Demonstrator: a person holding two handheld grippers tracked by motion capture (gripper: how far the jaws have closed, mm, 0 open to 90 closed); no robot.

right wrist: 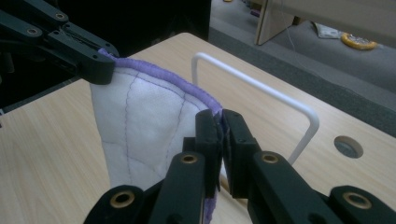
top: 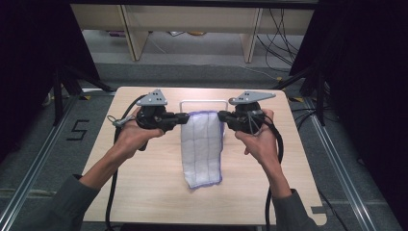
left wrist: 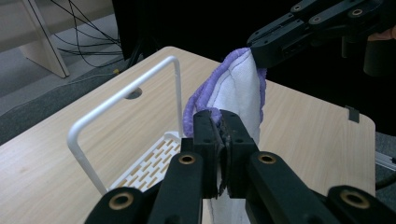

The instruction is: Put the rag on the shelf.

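The worktop (top: 144,192) is a light wood-grain panel and carries a white wire rack (top: 203,101) at 12 o'clock from its centre, standing upright on a slotted base. In front of the rack, at the centre of the high view, hangs the cloth (top: 202,149): a white quilted rectangle with purple edging, suspended by its two upper corners with its lower edge at or just above the worktop surface; contact cannot be confirmed. The left hand-held gripper (top: 185,117) sits at 9 o'clock from the cloth's top edge, jaws clamped together on the left upper corner. The right hand-held gripper (top: 222,115) sits at 3 o'clock from that edge, jaws likewise clamped on the right upper corner. In the left gripper view the purple hem (left wrist: 198,100) runs between the two grip points, with the rack bar just beside it. Status, as judged: pickup and spreading of the cloth are complete, with the top edge held level and roughly parallel to the rack bar. Remaining, as judged: carry the cloth over the bar at 12 o'clock, drape it and release both corners.
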